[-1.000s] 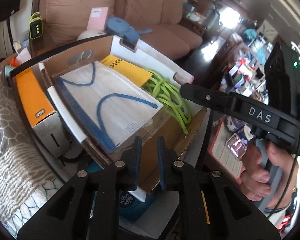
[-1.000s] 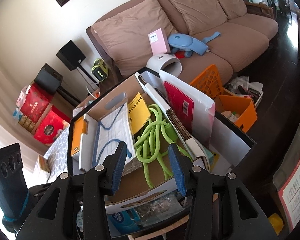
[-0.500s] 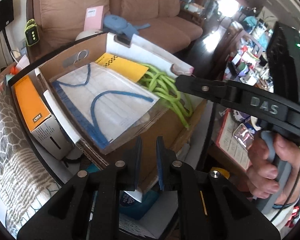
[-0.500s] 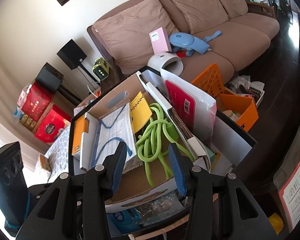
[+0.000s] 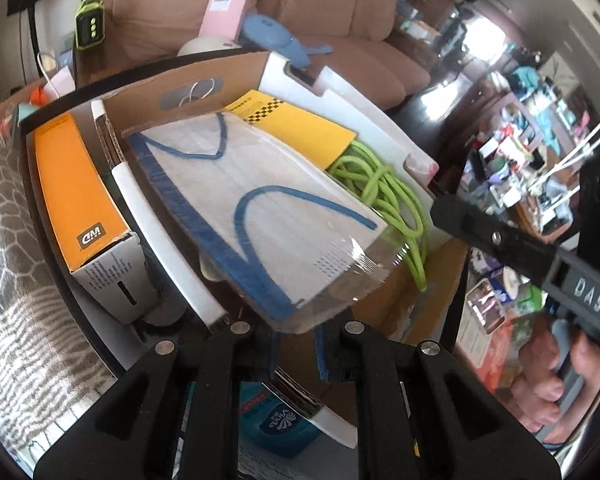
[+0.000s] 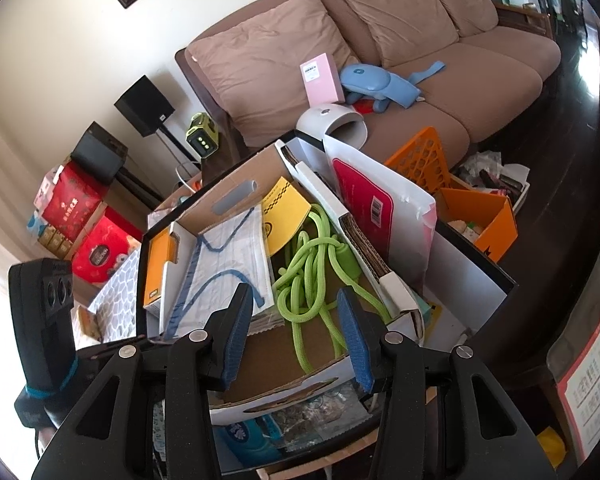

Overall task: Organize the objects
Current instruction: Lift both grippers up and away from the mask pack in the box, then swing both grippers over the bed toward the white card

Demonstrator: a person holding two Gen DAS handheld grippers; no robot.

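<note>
Holds the left gripper (image 5: 296,350) at the near corner of the pack of face masks (image 5: 260,200), jaws drawn almost together with only a narrow slit between the blue pads; cannot tell whether the pack's clear wrap is pinched there, since that corner covers the tips. Has the pack lying a little tilted inside the cardboard box (image 5: 204,80), on its left side, white with blue ear loops showing through the wrap. Beside it, to the right, a yellow card (image 5: 300,128) meeting the pack's far edge, and a tangled green rope (image 5: 384,192) trailing toward the box's near wall. Just outside the left wall of the cardboard box, an orange box (image 5: 72,184) standing on edge. Poises the right gripper (image 6: 296,320) above the near edge of the same cardboard box, jaws standing well apart with nothing between them, only rope and bare cardboard floor visible through the gap. Grips that tool's handle with the right hand (image 5: 552,392), seen at the right edge of the left wrist view. Behind the box, a brown sofa (image 6: 460,80) carrying a pink box (image 6: 322,78) and a blue padded thing (image 6: 376,84); to the right on the dark floor, an orange crate (image 6: 480,208); at the left by the wall, stacked red gift boxes (image 6: 80,208)
</note>
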